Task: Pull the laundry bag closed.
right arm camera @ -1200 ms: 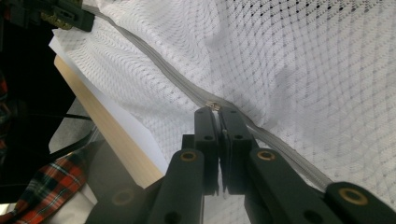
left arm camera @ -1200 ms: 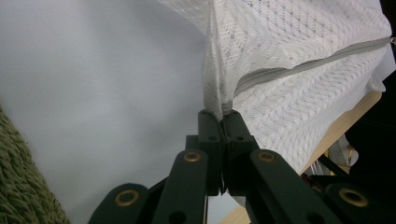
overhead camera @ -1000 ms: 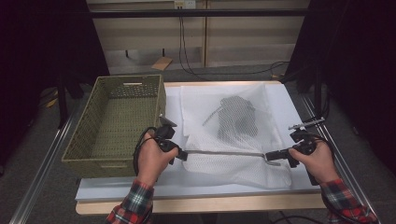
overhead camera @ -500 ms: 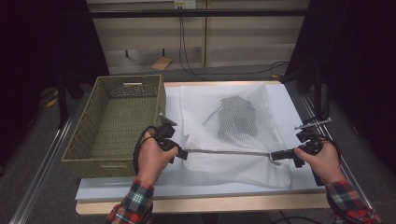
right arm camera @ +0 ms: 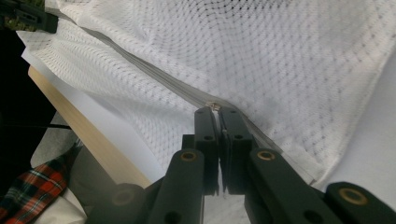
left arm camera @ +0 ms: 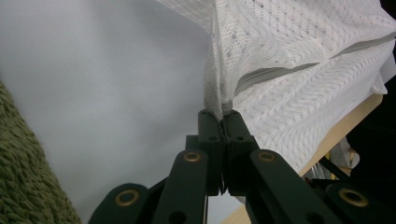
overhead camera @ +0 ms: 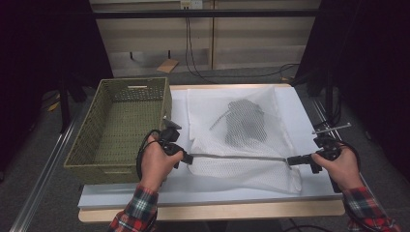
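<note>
Green woven basket (overhead camera: pixel 118 126) sits at frame left, bare inside. Left gripper (overhead camera: pixel 187 157), lower centre-left, is clamped tight on the near-left end of the white mesh laundry bag (overhead camera: pixel 241 145), right at the zipper (overhead camera: pixel 237 156) end. The bag lies mid-table with a dark garment (overhead camera: pixel 245 122) inside. Right gripper (overhead camera: pixel 291 161), lower right, is pinched closed on the zipper pull (right arm camera: pixel 214 106). Step looks like zipping the bag, zipper stretched taut between both grips. Next probably: hold the left end firm, check the pull is fully home, then release.
</note>
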Demonstrator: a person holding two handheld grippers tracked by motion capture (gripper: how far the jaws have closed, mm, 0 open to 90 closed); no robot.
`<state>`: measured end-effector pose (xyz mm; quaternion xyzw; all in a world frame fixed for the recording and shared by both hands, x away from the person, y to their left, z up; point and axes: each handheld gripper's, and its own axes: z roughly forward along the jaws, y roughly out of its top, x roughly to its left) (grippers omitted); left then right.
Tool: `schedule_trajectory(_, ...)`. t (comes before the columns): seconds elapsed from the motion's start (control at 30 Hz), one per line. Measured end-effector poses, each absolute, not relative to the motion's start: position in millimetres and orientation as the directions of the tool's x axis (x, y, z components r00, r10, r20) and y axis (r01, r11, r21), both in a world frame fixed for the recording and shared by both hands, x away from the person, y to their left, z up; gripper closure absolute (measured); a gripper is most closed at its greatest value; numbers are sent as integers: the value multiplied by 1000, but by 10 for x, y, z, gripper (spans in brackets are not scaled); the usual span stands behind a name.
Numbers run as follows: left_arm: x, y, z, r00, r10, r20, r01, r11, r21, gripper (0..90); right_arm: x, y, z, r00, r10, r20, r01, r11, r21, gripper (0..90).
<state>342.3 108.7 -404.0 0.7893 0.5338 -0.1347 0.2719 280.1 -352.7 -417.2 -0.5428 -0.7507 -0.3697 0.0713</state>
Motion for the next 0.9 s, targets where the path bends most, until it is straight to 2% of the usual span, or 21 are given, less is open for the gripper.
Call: schedule_trajectory(0.9,3405,1087,-4005,388,766,-513,919,-276,282,883,2807,-3784,-4206,-338,810,479,886,102,453,874)
